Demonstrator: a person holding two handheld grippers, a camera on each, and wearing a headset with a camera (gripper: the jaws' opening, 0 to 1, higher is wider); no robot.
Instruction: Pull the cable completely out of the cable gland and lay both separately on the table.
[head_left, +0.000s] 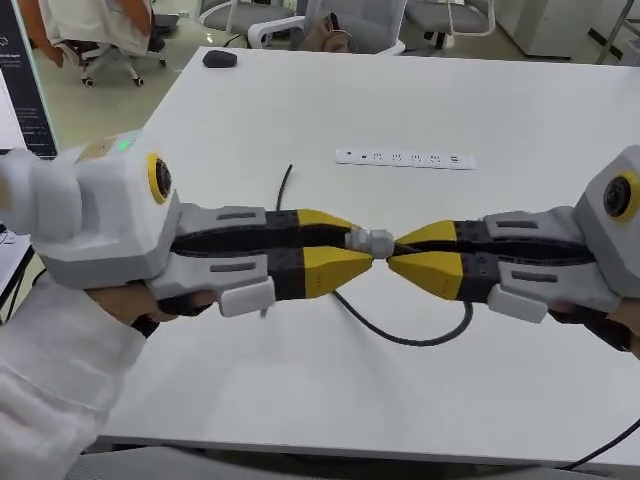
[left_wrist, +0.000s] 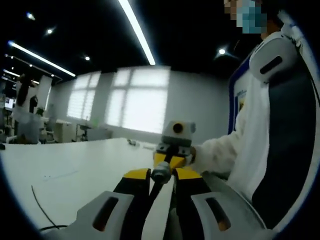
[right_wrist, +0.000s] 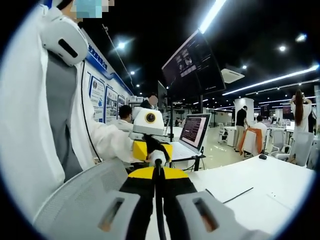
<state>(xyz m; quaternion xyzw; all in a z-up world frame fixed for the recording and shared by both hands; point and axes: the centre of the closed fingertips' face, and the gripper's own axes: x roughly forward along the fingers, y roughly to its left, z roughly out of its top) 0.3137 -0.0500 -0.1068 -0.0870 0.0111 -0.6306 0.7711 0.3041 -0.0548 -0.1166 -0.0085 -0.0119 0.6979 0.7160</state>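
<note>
Cable gland (head_left: 370, 241): grey, at the left gripper's tips, raised above the table.
Cable (head_left: 410, 338): black, still in the gland, looping onto the table below both grippers.
Left gripper (head_left: 364, 244): jaws pressed on the gland.
Right gripper (head_left: 396, 250): nose to nose with the left, pinching the cable just beside the gland.
Table (head_left: 300, 110): white, beneath both grippers.
Power strip (head_left: 405, 158): beyond the tips.

Grey gland (head_left: 370, 242), black cable (head_left: 400, 336), yellow fingers (head_left: 335, 268)

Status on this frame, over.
Left claw shut on cable gland. Right claw shut on cable. Cable not yet out. Power strip well behind.
</note>
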